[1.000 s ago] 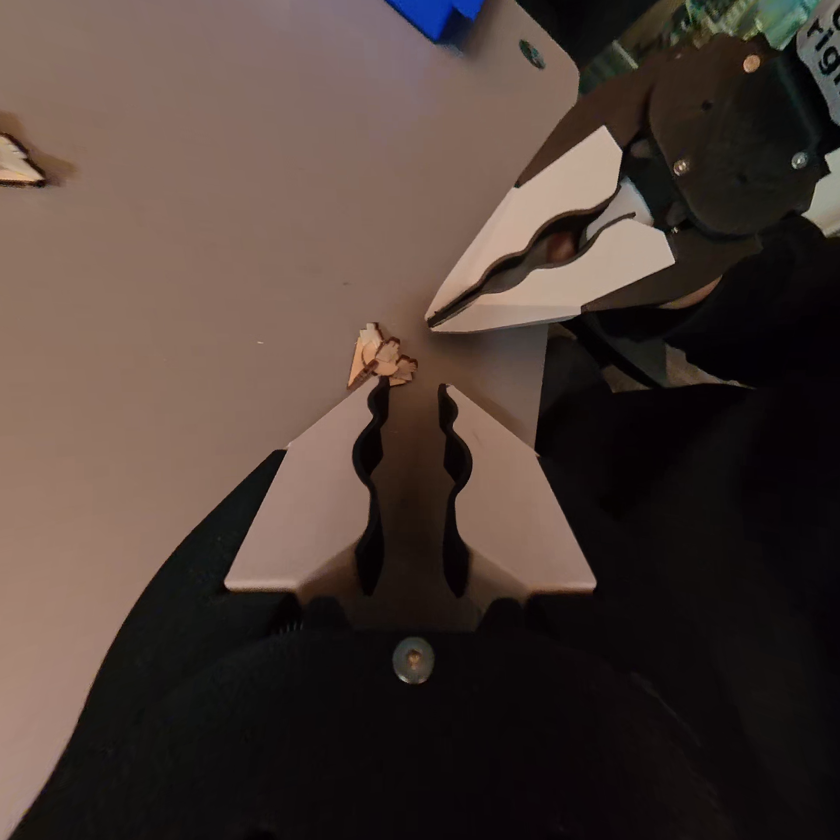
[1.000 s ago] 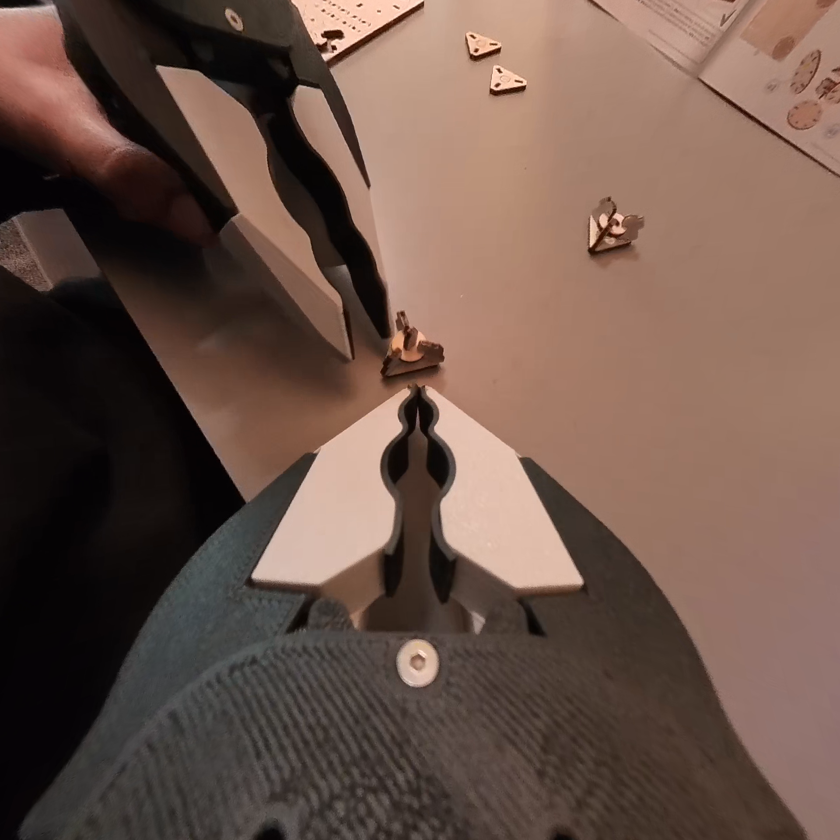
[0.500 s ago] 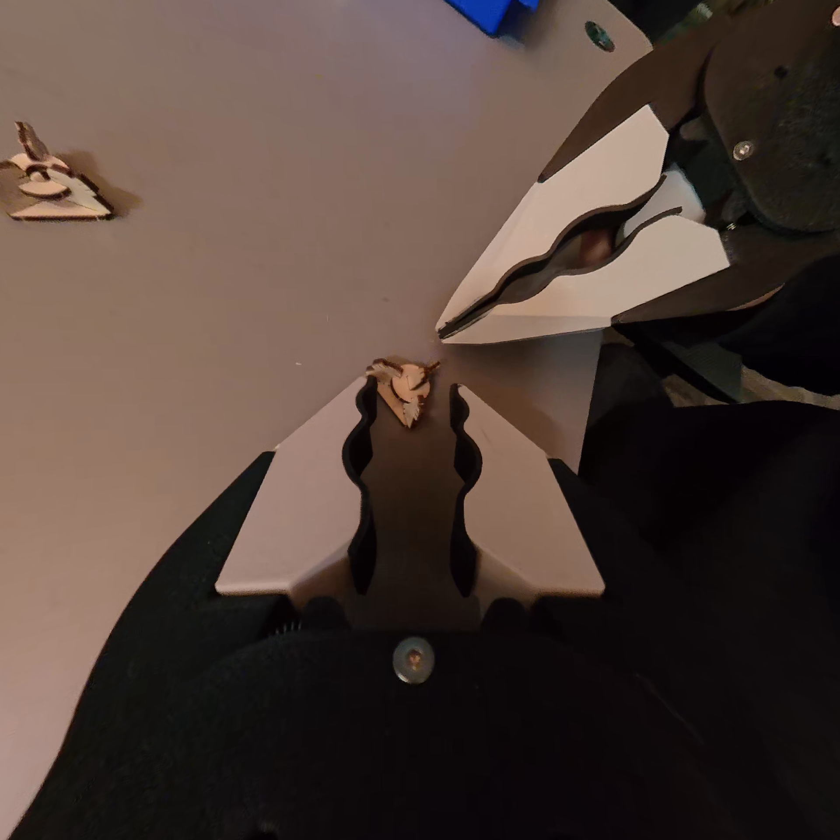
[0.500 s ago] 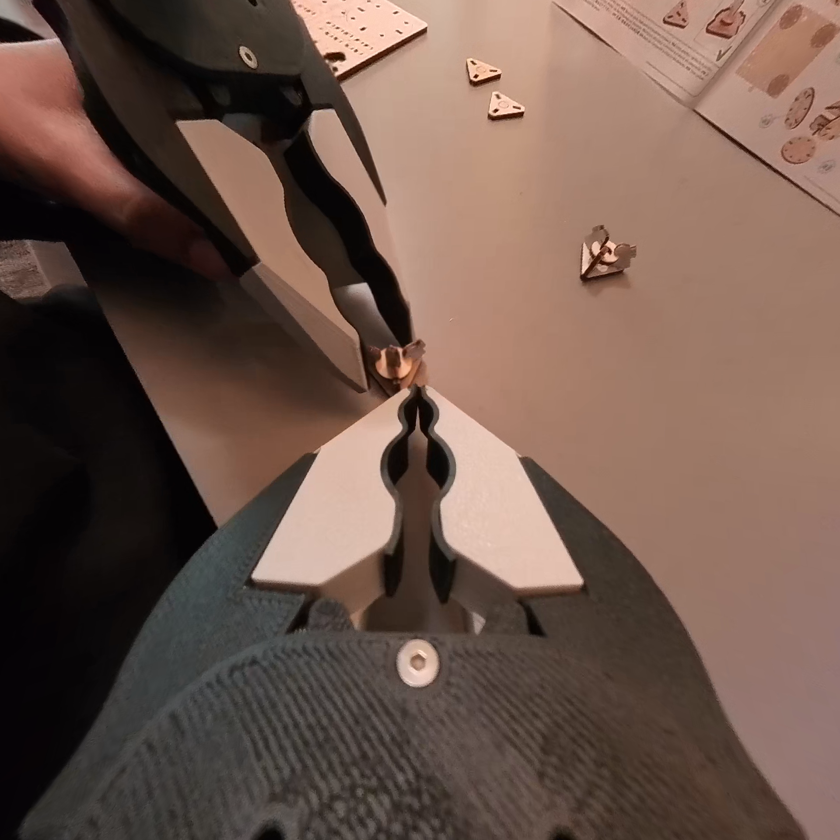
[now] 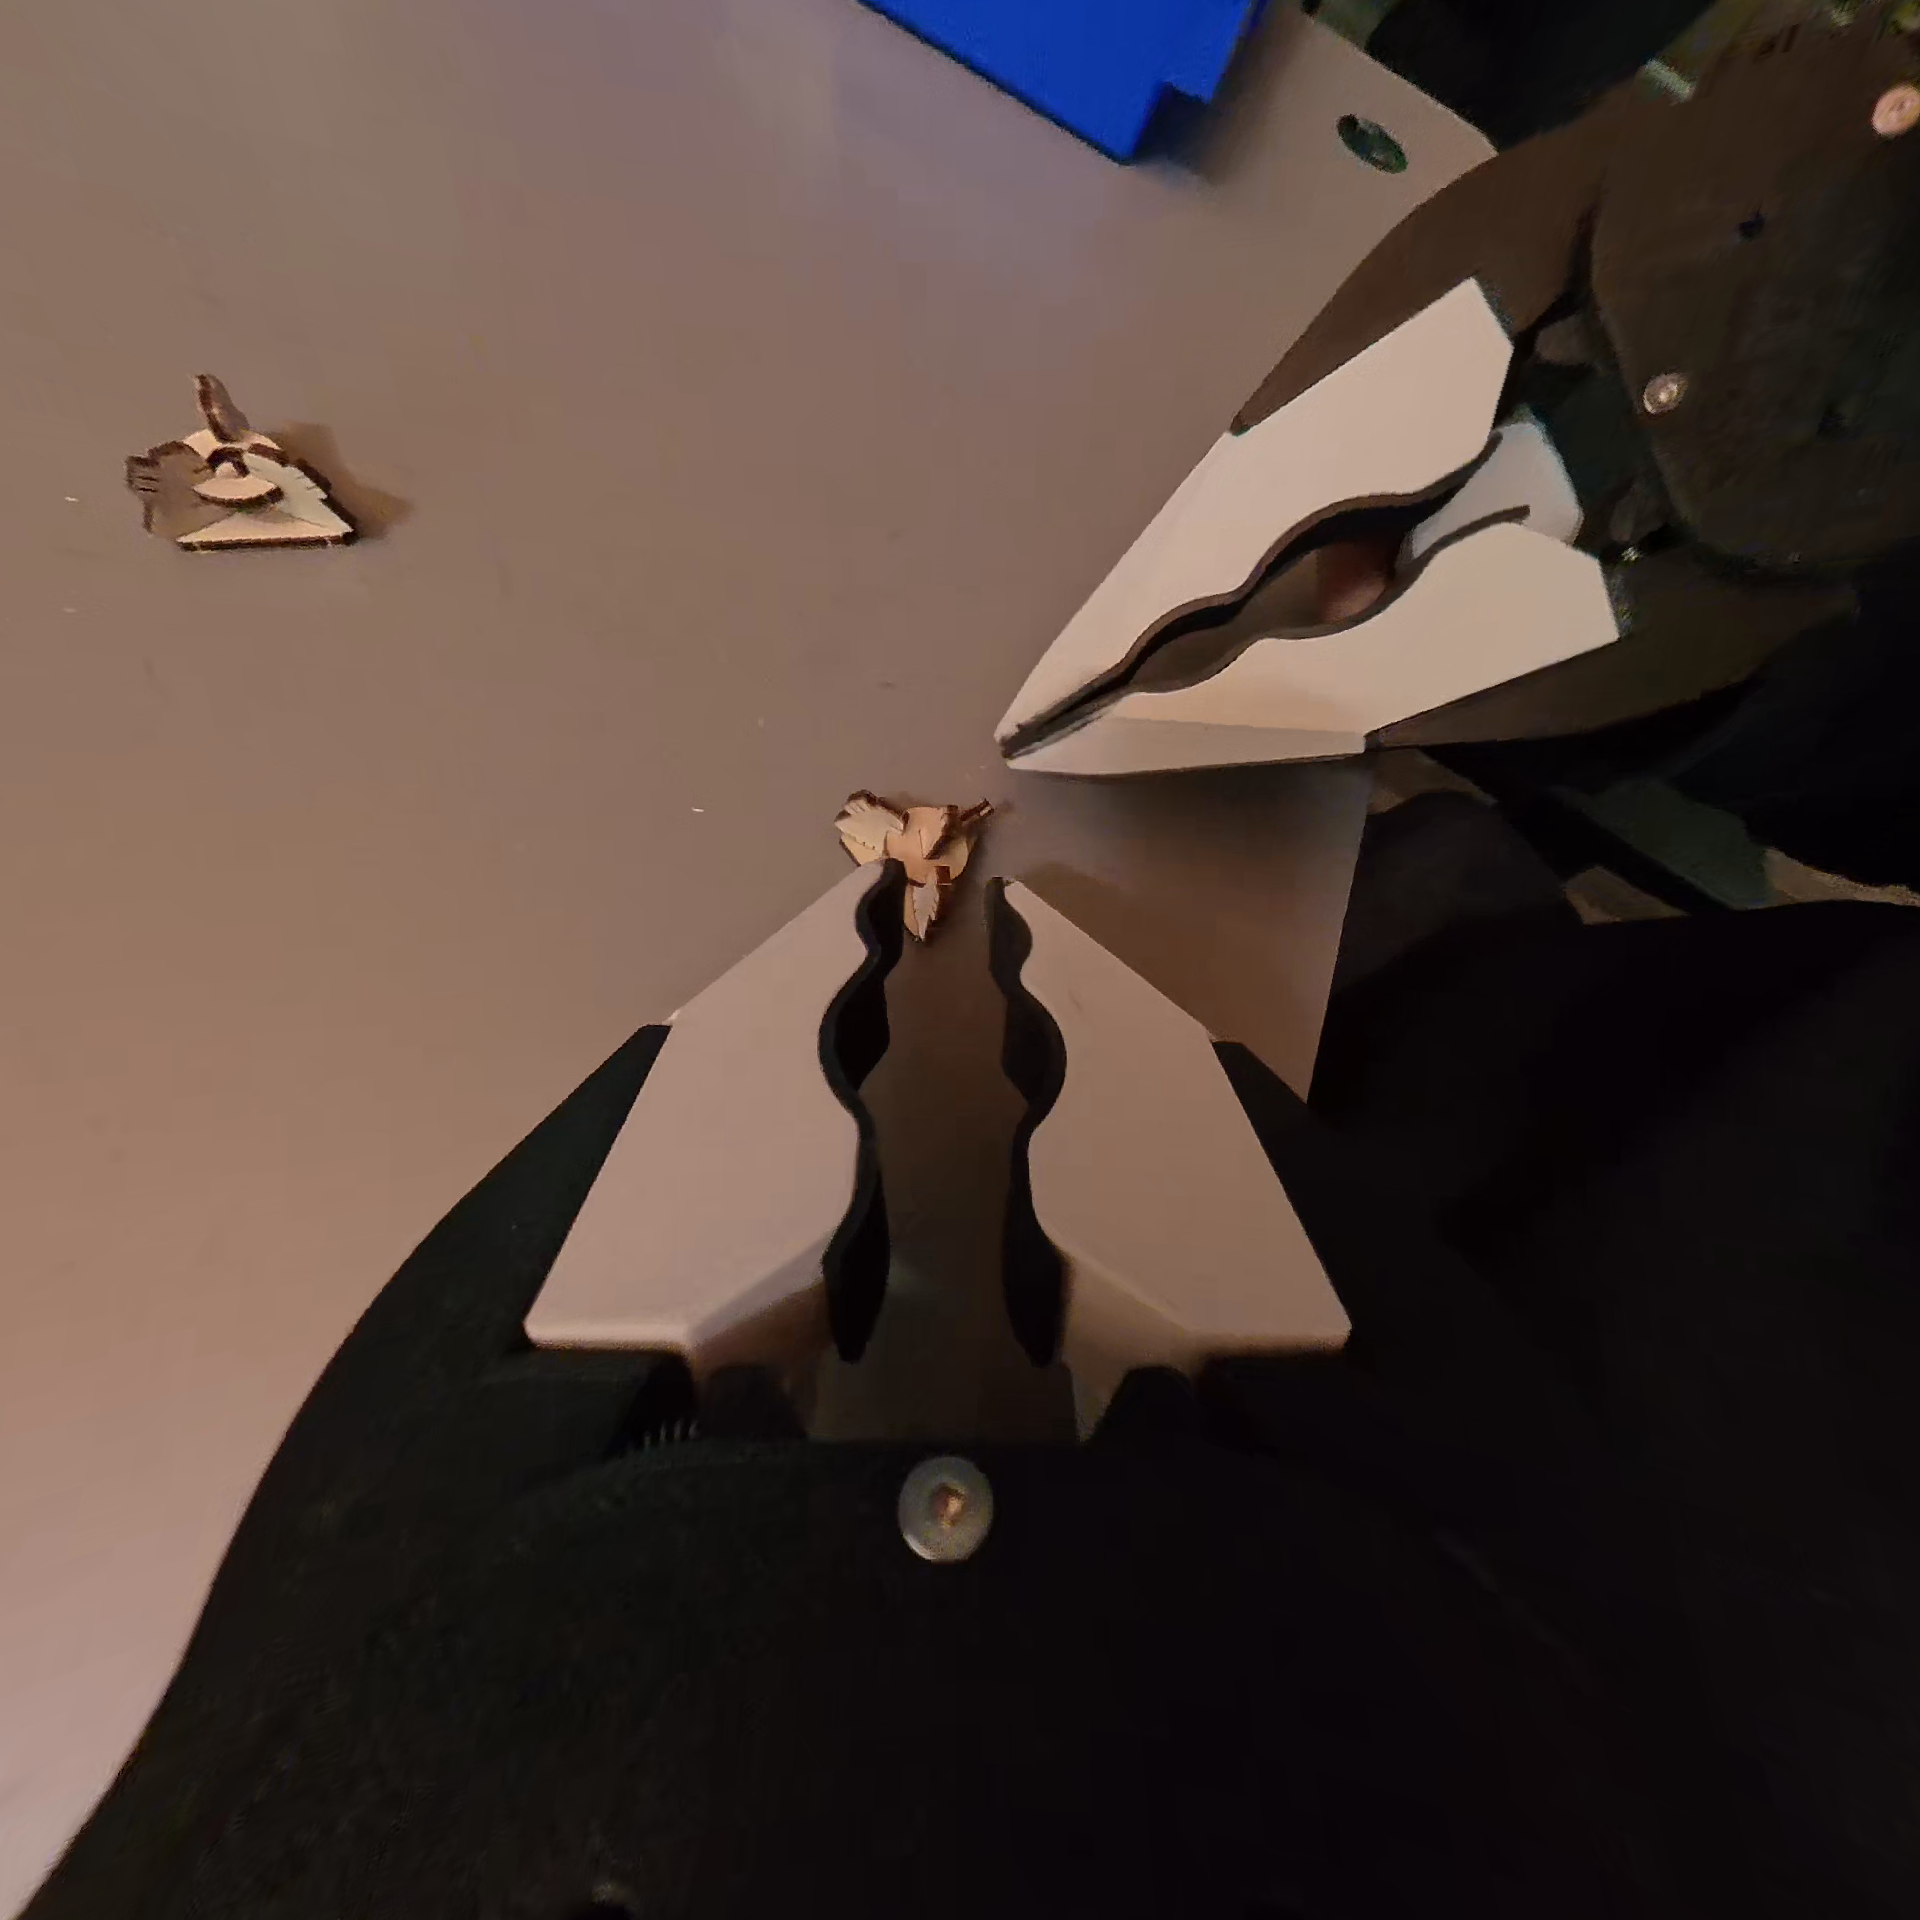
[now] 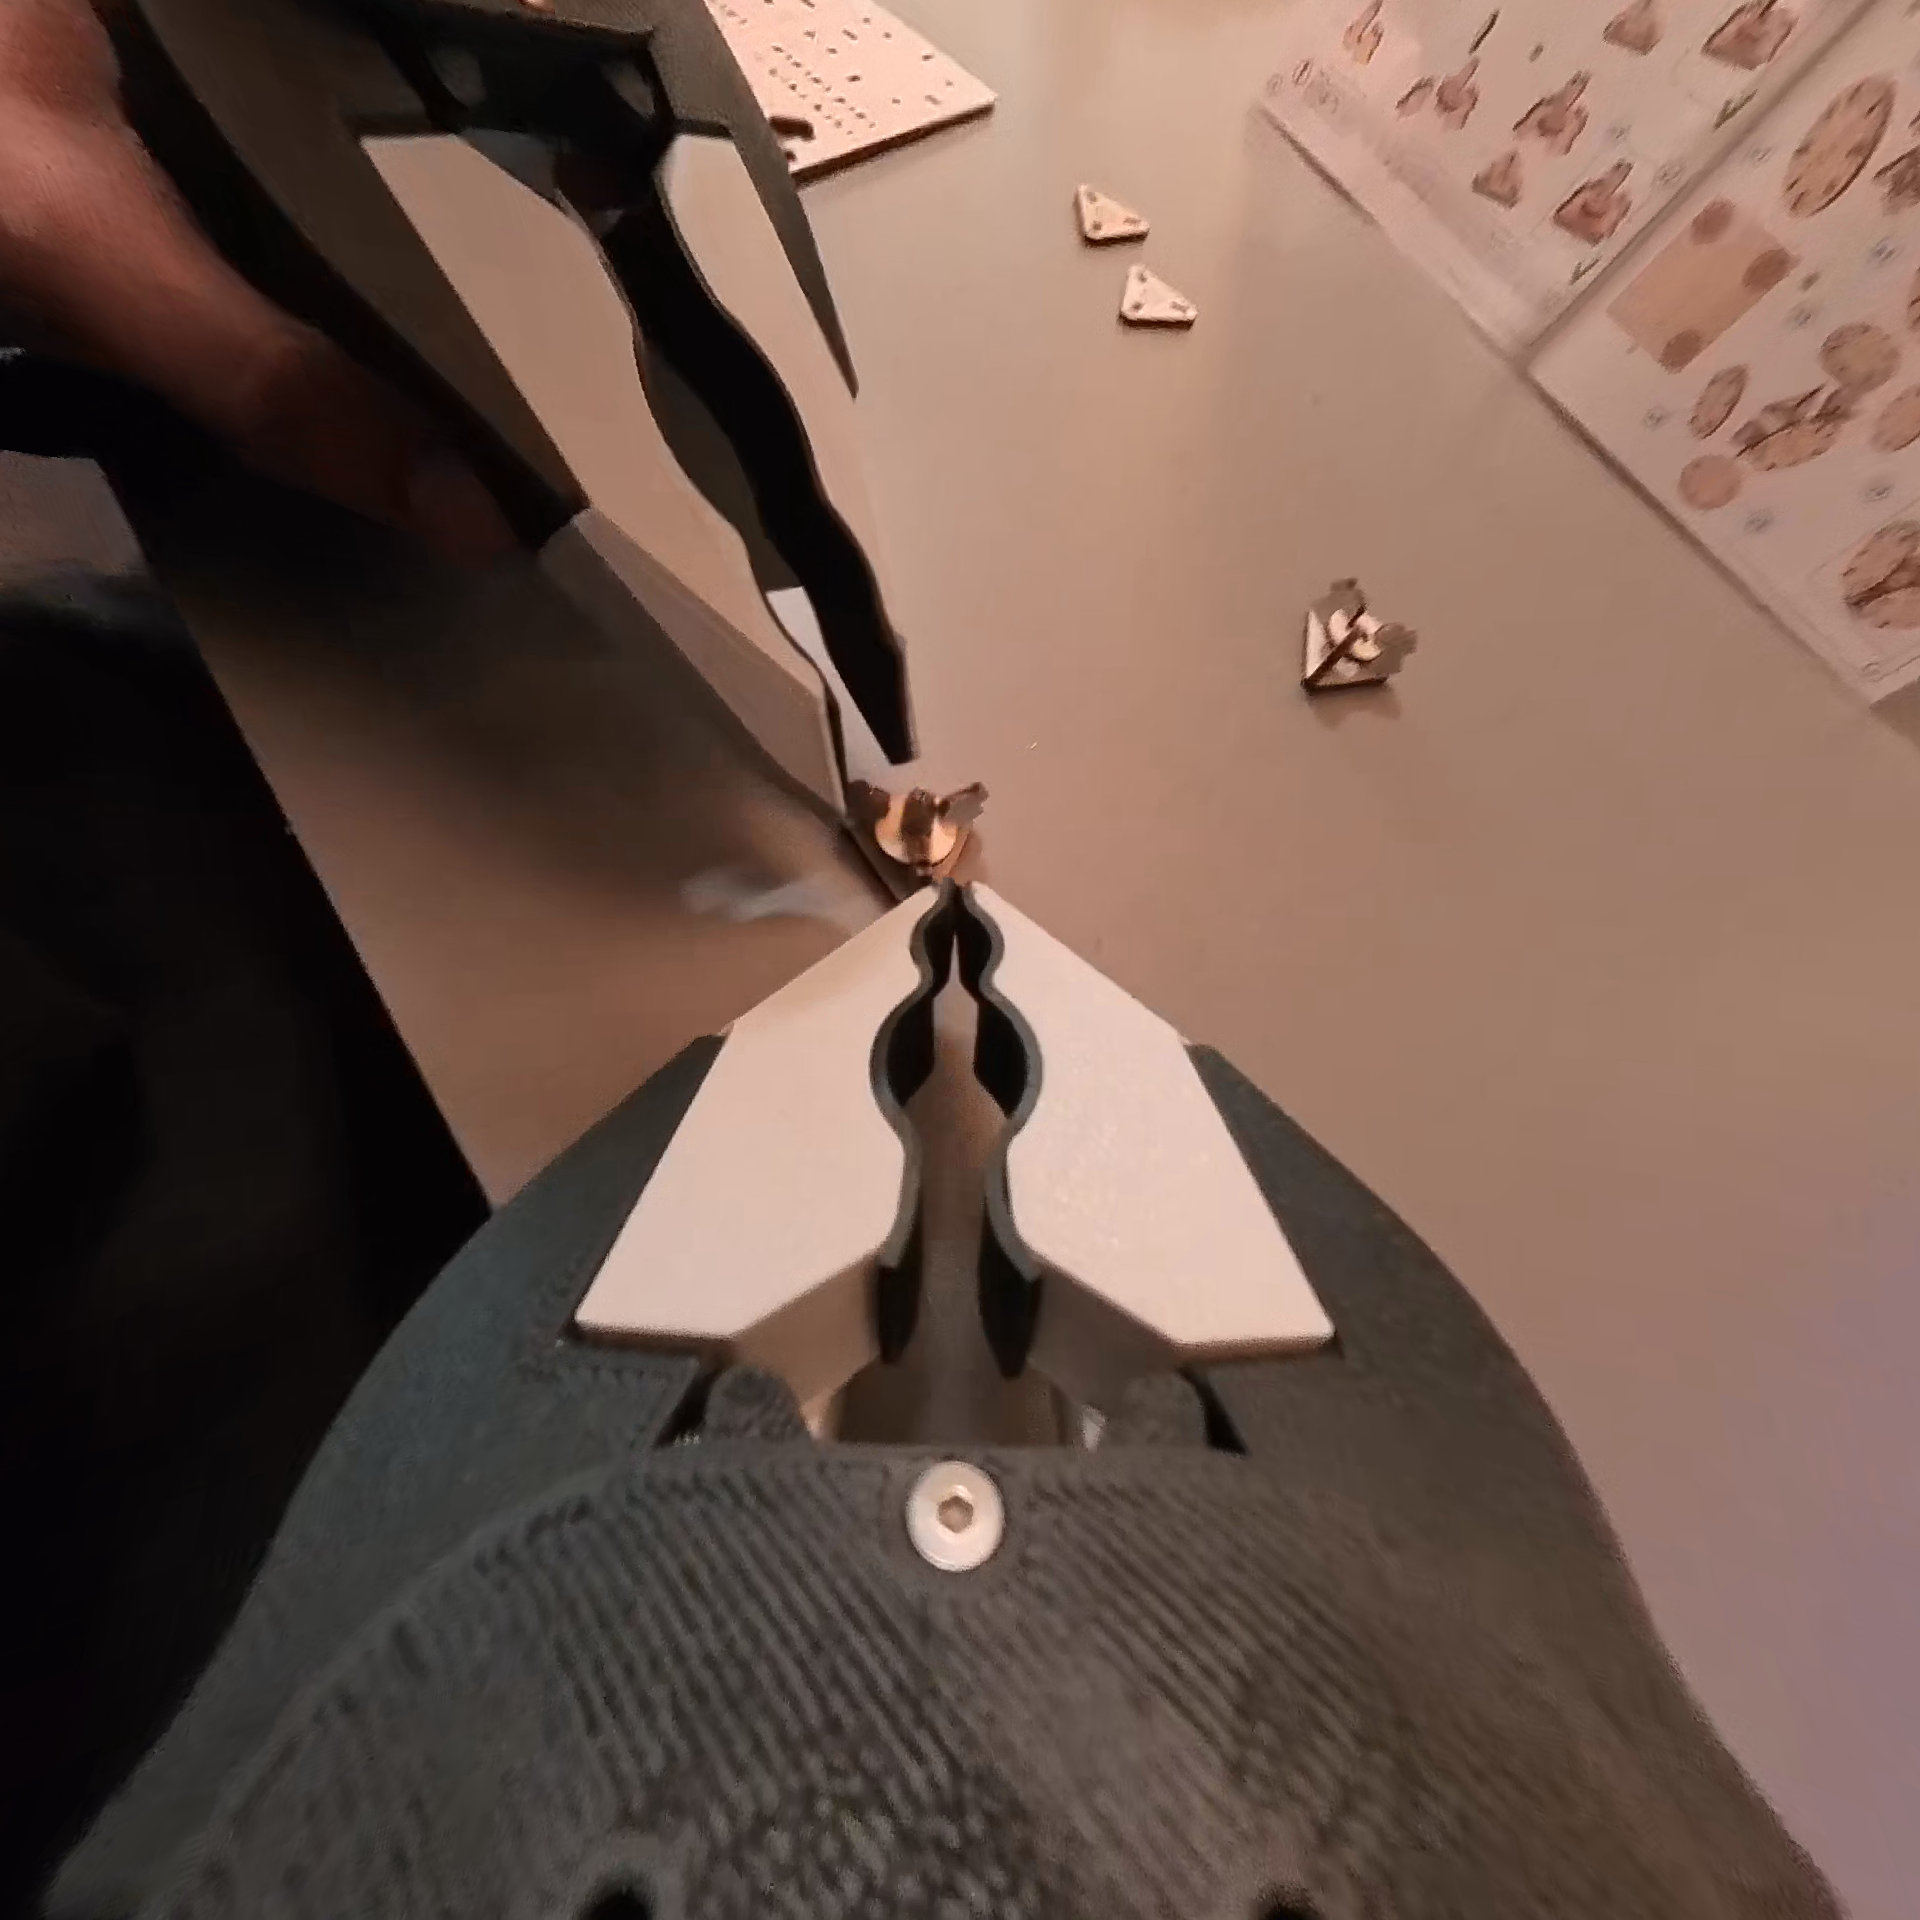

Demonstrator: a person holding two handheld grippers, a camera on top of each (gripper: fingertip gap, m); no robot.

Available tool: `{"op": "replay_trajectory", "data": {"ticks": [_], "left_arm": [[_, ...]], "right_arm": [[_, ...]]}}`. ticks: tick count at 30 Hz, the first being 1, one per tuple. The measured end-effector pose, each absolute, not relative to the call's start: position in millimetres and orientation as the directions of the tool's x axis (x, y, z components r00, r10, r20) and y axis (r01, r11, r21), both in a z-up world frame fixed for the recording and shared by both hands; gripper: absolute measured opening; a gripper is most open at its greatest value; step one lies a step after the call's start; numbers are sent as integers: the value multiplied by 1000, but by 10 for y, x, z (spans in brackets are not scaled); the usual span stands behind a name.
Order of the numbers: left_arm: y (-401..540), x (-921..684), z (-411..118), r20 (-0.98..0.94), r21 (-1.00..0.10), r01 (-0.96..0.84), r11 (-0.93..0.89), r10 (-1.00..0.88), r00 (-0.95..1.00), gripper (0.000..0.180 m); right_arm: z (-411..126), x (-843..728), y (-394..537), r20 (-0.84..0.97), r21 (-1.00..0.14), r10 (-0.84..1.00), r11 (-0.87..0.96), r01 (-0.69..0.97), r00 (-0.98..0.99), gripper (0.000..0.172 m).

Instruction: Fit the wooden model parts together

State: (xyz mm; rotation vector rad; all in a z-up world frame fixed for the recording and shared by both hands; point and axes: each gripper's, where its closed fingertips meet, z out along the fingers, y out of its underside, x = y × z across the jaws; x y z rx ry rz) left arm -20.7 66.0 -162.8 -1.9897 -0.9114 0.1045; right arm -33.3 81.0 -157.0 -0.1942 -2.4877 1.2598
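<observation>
Sitting near the table (image 5: 1195, 914) edge, the wooden piece (image 5: 914, 847) touches the parted left claw (image 5: 940, 883).

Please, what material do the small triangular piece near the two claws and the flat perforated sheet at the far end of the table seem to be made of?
The small triangular piece looks like thin laser-cut plywood: pale, matte faces with dark brown, burnt-looking edges. The flat perforated sheet seems the same pale wood, with many small cut-out slots, though it is too blurred to be sure. The table looks smooth and matte, perhaps laminate.

Blue box (image 5: 1081, 62) (far table (image 5: 520, 260) edge), instruction sheets (image 6: 1704, 343), punched wooden sheet (image 6: 862, 94).
</observation>
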Motion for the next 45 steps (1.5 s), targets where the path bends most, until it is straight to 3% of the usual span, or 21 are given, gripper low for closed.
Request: {"op": "replay_trajectory", "data": {"ticks": [5,13,19,23,37,41,45], "left_arm": [[675,-200,-1708,251,-742,571,-352,644,722,13],[661,-217,-1739,222,-733,571,-369,664,714,5],[662,-217,-1741,236,-730,579,-363,661,712,4],[660,-222,-1747,228,-729,578,-367,665,711,4],[673,-238,-1752,195,-732,562,-384,673,714,4],[673,-238,-1753,188,-733,559,-387,674,714,4],[670,-240,-1754,190,-733,561,-385,676,712,4]], "right_arm": [[-1558,-388,750,336,-788,271,605,-111,-902,0],[-1349,-349,697,92,-897,315,437,59,-945,0],[-1629,-346,720,105,-807,292,584,90,-951,0],[-1467,-328,688,90,-853,301,515,82,-949,0],[-1616,-307,714,61,-803,305,581,135,-951,0],[-1379,-333,705,117,-840,318,536,77,-941,0],[-1612,-327,714,84,-801,304,587,117,-949,0]]}}
